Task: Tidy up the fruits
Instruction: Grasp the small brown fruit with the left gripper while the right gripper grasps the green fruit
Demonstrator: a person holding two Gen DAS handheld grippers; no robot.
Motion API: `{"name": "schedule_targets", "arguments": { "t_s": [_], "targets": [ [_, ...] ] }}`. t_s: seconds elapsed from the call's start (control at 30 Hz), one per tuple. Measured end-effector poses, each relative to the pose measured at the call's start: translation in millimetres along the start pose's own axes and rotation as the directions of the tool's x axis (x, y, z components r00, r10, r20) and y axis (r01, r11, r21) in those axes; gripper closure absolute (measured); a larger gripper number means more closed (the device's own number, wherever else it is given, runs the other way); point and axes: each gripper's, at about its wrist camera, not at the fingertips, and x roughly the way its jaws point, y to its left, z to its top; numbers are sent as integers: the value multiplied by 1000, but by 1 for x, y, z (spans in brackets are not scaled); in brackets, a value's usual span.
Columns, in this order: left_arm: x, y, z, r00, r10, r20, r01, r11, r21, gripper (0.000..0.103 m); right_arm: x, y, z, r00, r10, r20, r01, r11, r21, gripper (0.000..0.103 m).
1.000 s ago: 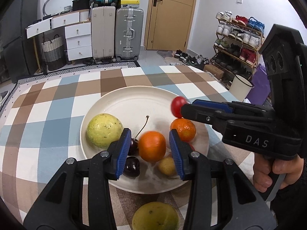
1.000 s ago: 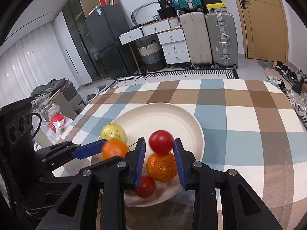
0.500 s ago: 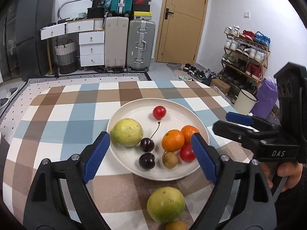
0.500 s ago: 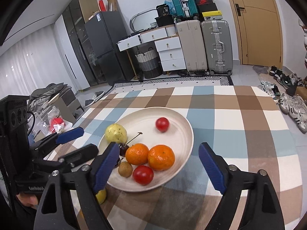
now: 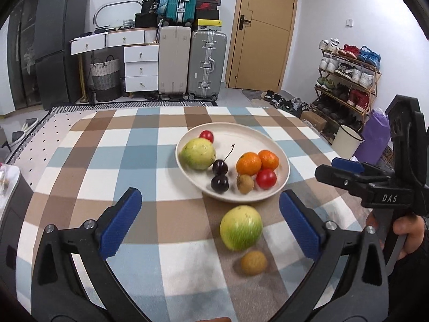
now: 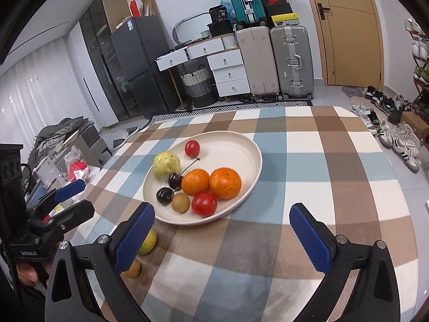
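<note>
Ahead of the left gripper [image 5: 209, 218], on the checked tablecloth [image 5: 107, 147]: one cream plate [image 5: 241, 134], lying beyond the fingertips and slightly to their right. Jaws spread wide, nothing between the blue pads [image 5: 122, 221].

Contents of the plate, left wrist view:
- yellow-green guava [image 5: 198, 153], at the near-left rim;
- cherry tomato [image 5: 206, 135], just behind the guava;
- two dark cherries [image 5: 219, 175], one with a long stem, touching each other;
- two oranges [image 5: 257, 161], side by side, touching;
- second red tomato [image 5: 266, 178], against the oranges on the near side;
- small brown fruit [image 5: 245, 183], between the nearer cherry and that tomato.

Off the plate, between the left gripper's open fingers, towards the right pad:
- large green-yellow fruit [image 5: 240, 227], just short of the plate rim;
- small brown fruit on the cloth [image 5: 253, 262], nearer still, just beside the large one.

Ahead of the right gripper [image 6: 221, 233]: the same plate, beyond and slightly left of its fingertips. Jaws likewise released, wide, holding nothing. The large green-yellow fruit is partly hidden behind its left pad [image 6: 134, 237].

Each gripper appears at the edge of the other's view, hand on the handle.
</note>
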Motion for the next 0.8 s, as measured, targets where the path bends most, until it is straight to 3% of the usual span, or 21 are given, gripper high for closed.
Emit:
{"name": "schedule_targets", "arguments": {
  "t_s": [0.27,0.47,0.63,0.8],
  "targets": [
    [-22,6,-29,999,17,-31,-18,1000,-24,1,-7,18,-17,999,-18,-34,17,999,-27,1],
    [-12,3,-37,998,7,-63,-9,1000,-22,1,-1,27,-27,998,-19,-67,17,999,-36,1],
    [-1,-1,-44,995,-14,-101,11,1000,-26,1,6,32,-37,990,-85,-109,78,995,-64,1],
    [11,-10,-49,991,-20,-136,21,1000,6,1,11,28,-44,987,-92,-135,85,995,-59,1]
  ]
}}
